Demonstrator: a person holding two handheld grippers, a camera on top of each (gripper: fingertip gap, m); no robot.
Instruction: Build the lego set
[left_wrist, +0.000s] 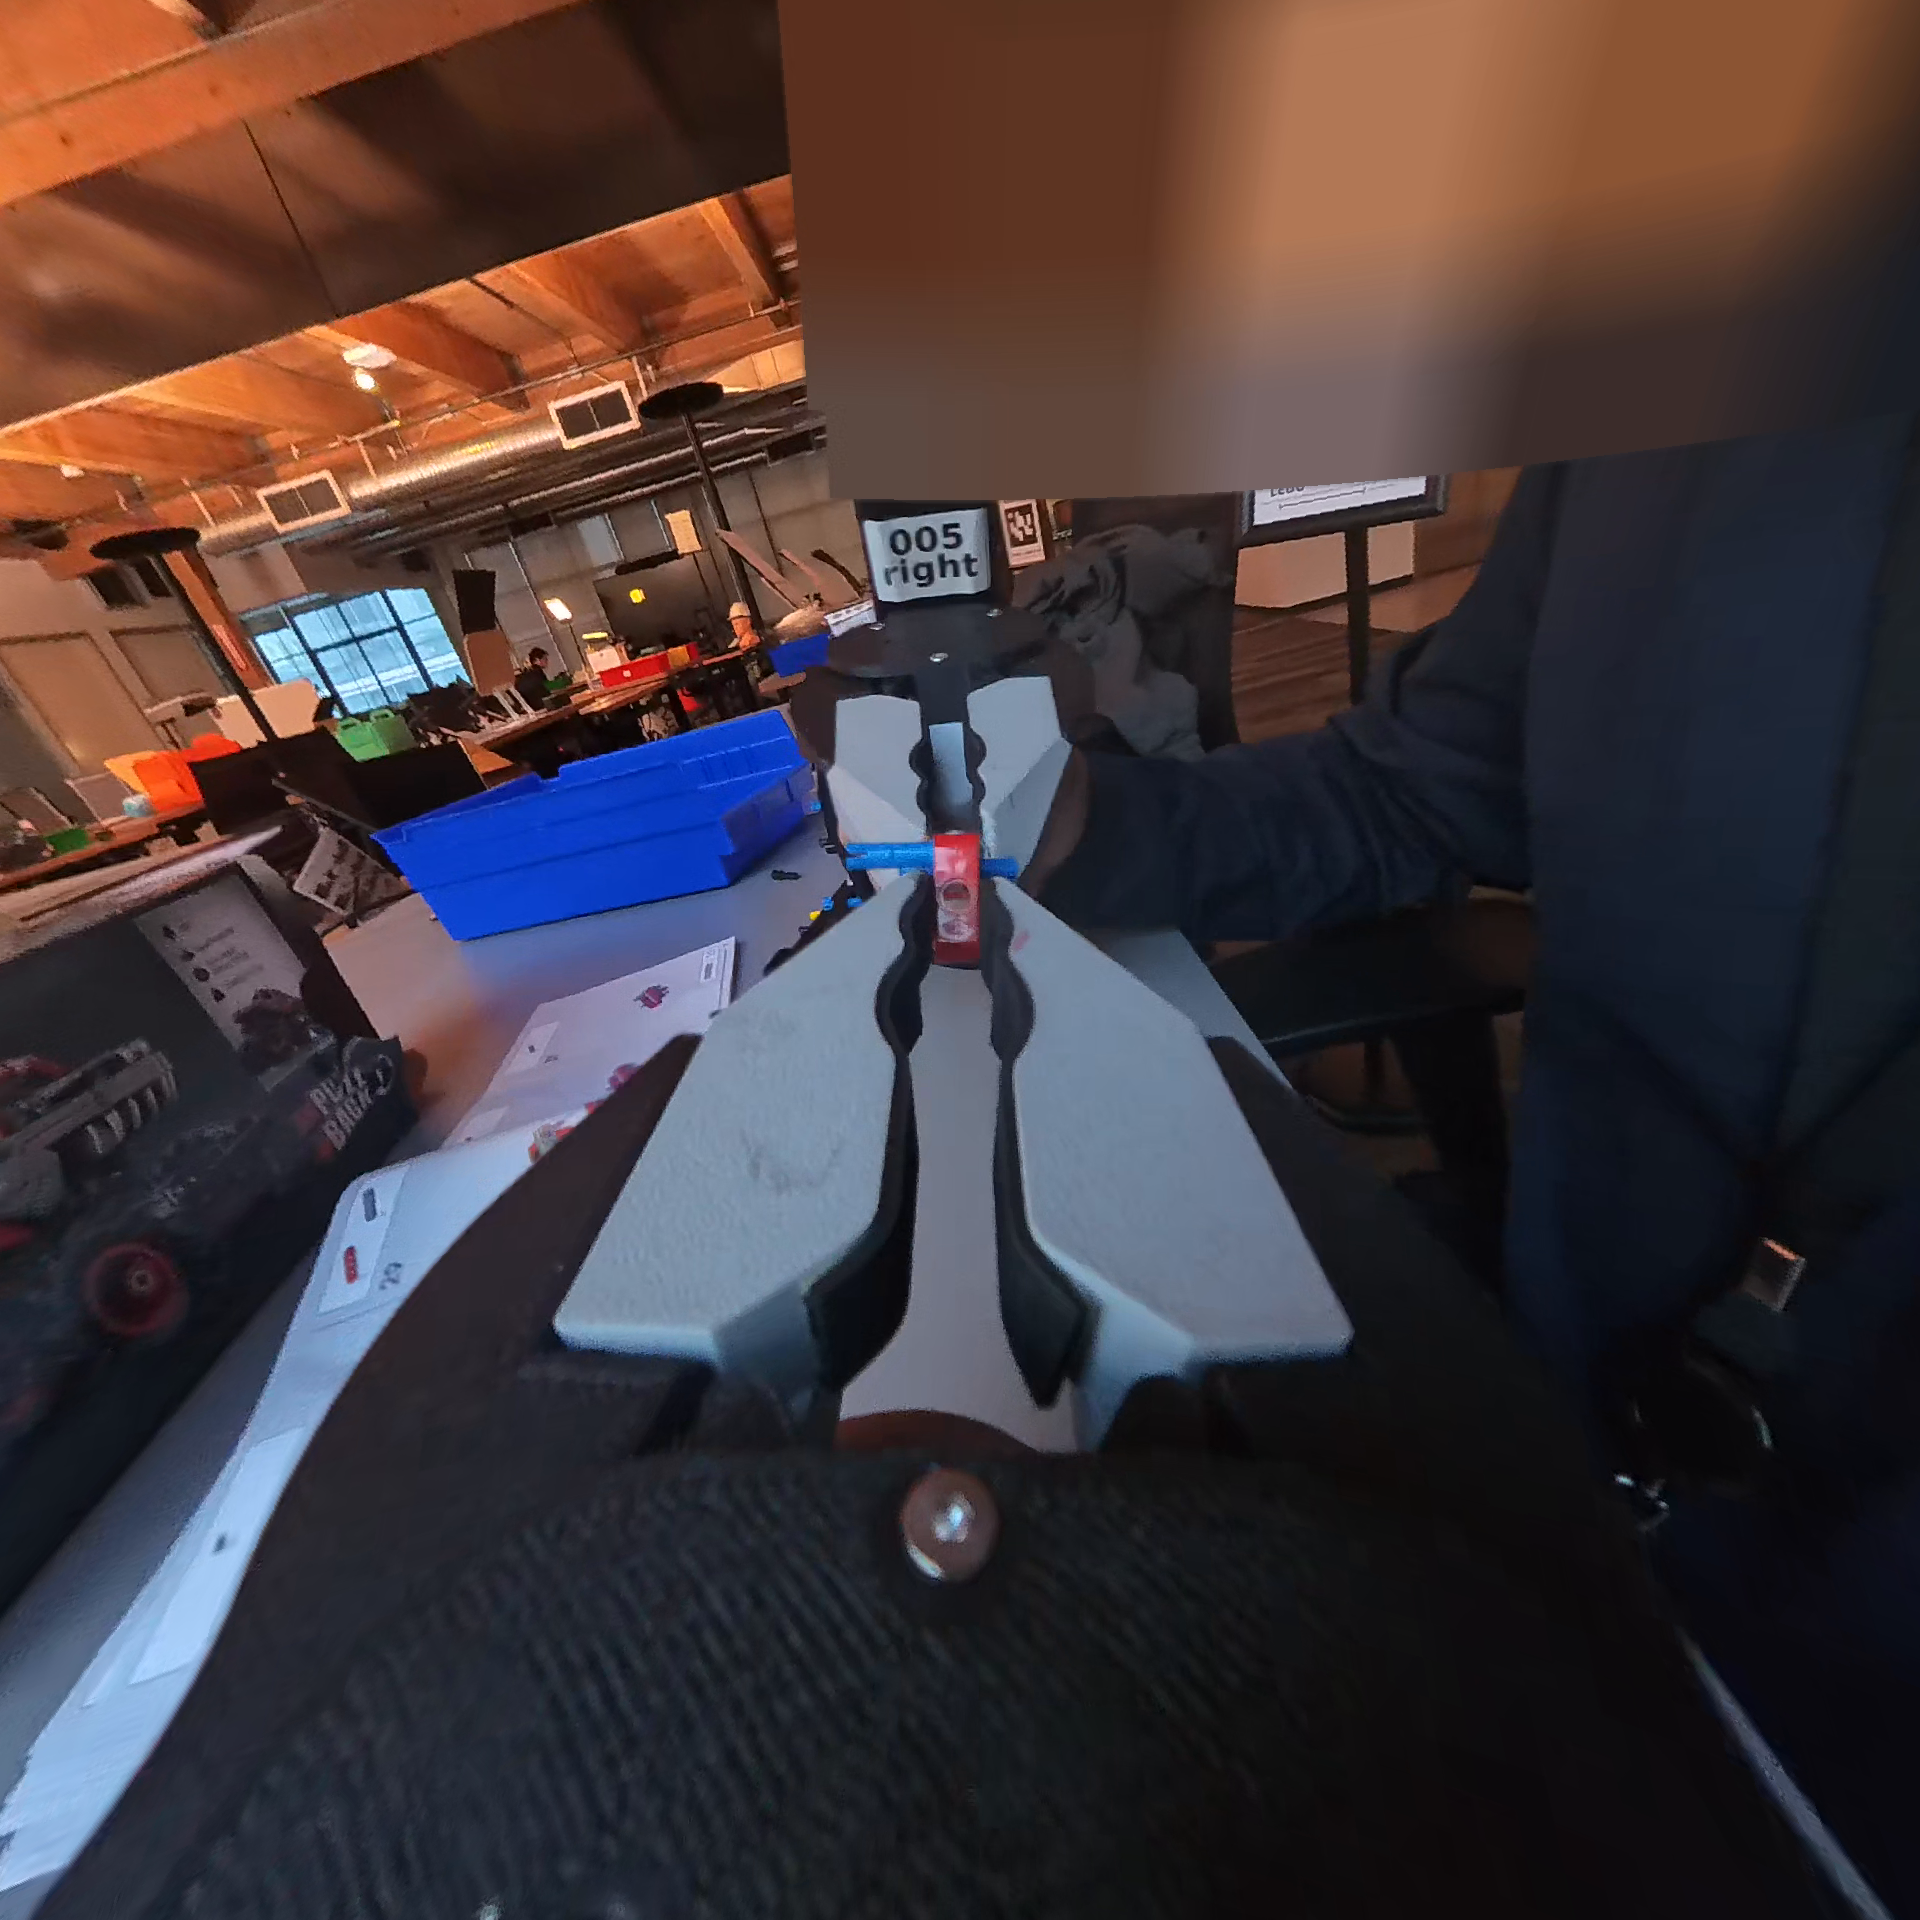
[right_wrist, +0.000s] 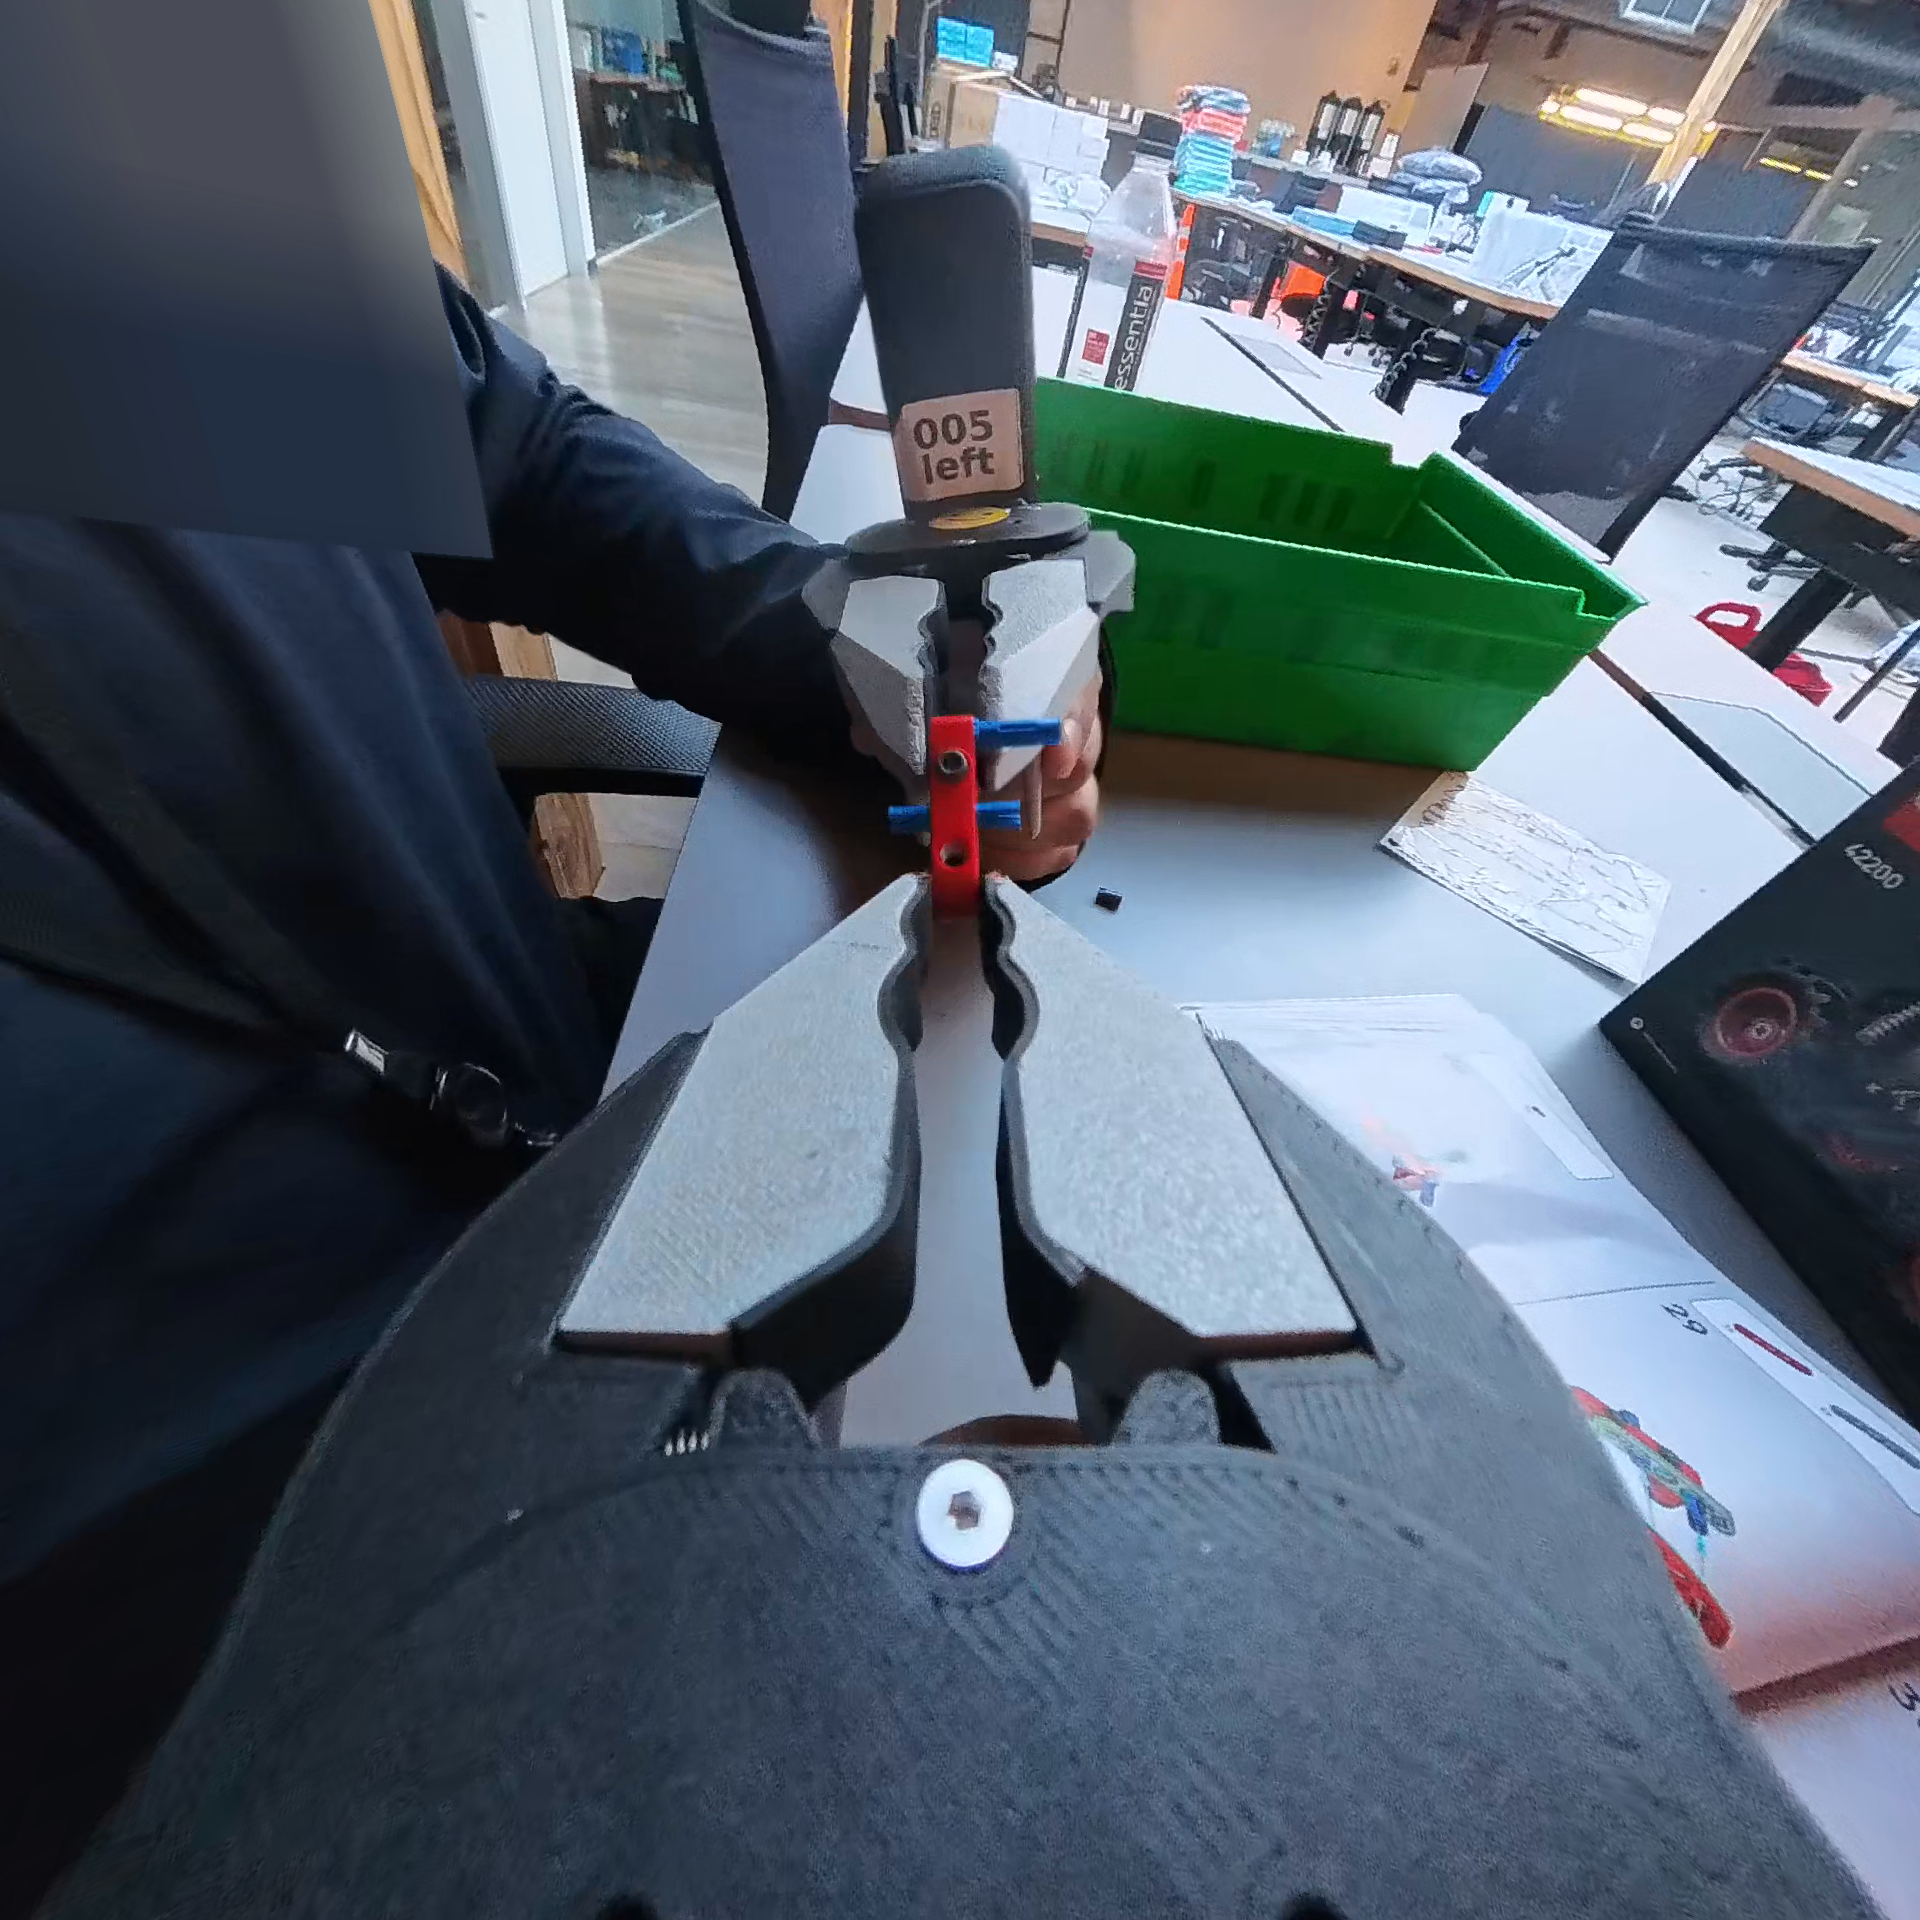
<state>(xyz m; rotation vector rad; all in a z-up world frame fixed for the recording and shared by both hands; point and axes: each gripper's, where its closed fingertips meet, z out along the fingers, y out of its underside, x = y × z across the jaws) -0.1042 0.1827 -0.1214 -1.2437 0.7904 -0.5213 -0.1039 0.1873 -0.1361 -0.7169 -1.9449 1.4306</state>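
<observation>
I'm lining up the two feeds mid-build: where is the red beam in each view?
Left wrist view: the red beam is just above centre, pinched at the left tool tips.
Right wrist view: just above centre, standing upright between the right tool and the left tool beyond it.
Shared landmark: the blue pin crossing the beam.

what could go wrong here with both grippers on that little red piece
1. Both the left gripper and the right gripper pinch the red beam only at their tips, one at each end; a twist could make it slip out.
2. The blue pins stick out sideways close to the jaws, so a shift might knock them loose.
3. If dropped, the piece may fall off the table edge close beneath it.
</observation>
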